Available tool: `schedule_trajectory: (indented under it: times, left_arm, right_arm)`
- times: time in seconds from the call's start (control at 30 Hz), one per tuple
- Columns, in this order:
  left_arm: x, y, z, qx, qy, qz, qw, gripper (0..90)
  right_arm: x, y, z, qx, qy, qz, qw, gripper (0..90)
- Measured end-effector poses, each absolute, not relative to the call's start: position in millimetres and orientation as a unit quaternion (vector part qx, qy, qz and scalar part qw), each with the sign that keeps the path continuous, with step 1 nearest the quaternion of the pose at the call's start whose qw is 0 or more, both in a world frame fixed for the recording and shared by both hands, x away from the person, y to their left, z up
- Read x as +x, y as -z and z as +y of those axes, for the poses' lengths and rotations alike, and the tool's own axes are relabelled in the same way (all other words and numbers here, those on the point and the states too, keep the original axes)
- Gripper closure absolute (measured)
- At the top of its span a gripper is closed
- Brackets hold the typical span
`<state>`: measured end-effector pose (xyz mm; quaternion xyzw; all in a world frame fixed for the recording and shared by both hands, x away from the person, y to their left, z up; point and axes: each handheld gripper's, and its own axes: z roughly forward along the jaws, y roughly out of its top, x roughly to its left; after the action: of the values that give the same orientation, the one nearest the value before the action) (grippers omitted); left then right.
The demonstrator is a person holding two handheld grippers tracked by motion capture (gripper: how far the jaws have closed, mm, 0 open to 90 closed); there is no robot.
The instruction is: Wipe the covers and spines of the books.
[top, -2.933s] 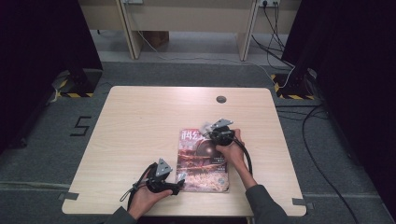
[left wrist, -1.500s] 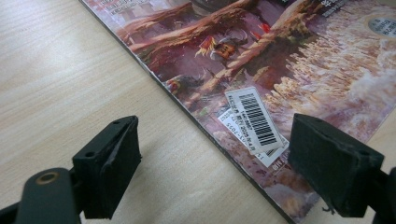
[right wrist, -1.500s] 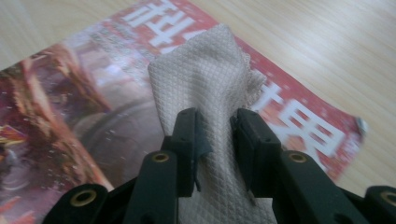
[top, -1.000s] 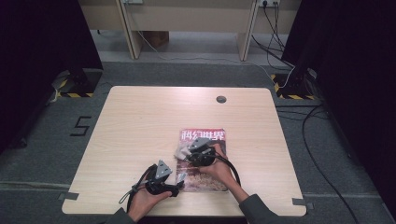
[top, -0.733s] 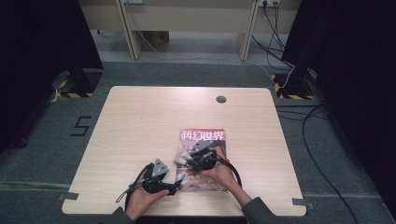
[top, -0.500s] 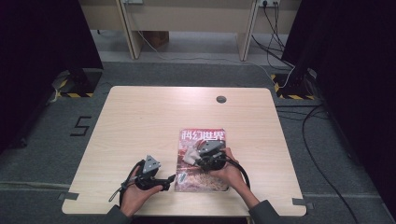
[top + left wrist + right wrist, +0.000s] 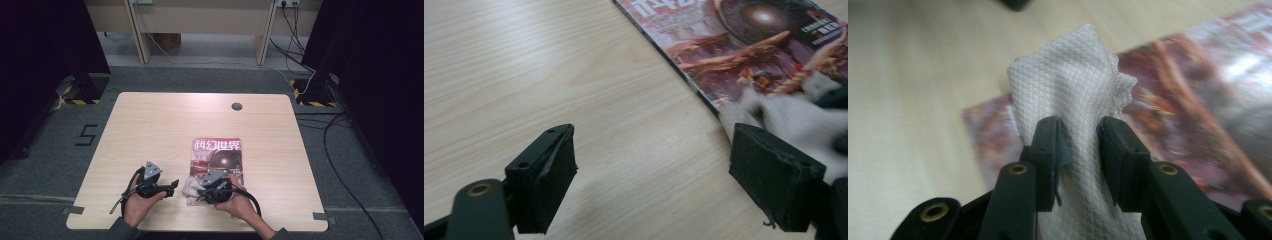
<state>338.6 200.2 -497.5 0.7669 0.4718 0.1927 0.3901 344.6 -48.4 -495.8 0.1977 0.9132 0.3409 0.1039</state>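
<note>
A glossy magazine (image 7: 218, 164) with a red and dark cover lies flat on the wooden table (image 7: 150, 130), also seen as the magazine (image 7: 744, 45) and the magazine (image 7: 1208, 100). My right gripper (image 7: 1079, 131) is shut on a white waffle-weave cloth (image 7: 1073, 95), which rests on the magazine's near left corner as the cloth (image 7: 191, 186). In the high view the right gripper (image 7: 202, 190) points left. My left gripper (image 7: 172, 186) sits just left of the magazine, open, nothing between its jaws. The left gripper (image 7: 651, 165) hovers over bare wood, with the cloth (image 7: 784, 107) by its right jaw.
A round dark cable hole (image 7: 236, 106) sits near the table's far edge. Bare wood spreads left and beyond the magazine. Cables (image 7: 345, 150) run over the grey floor at the right, and a "5" mark (image 7: 88, 134) is on the floor at the left.
My right gripper has pulled the cloth down the magazine from its top toward the near left corner. The left gripper has shifted slightly left, then back beside the magazine.
</note>
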Motion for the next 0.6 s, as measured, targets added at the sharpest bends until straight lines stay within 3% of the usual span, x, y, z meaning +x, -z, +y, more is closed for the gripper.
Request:
schedule_trajectory:
  times: [0.2, 0.37, 0.6]
  left_arm:
    - [340.7, 496.8, 208.9, 0.760, -0.197, 0.484, 0.387, 18.1]
    - [342.0, 497.6, 211.3, 0.758, -0.198, 0.488, 0.385, 18.1]
    - [342.3, 498.1, 210.3, 0.760, -0.198, 0.486, 0.384, 18.1]
  right_arm:
    - [341.2, 496.1, -47.1, 0.191, -0.344, 0.915, 0.090, 68.1]
    - [349.6, 495.3, -57.0, 0.214, -0.338, 0.911, 0.103, 68.3]
    - [327.6, 495.8, -36.4, 0.175, -0.344, 0.919, 0.086, 69.0]
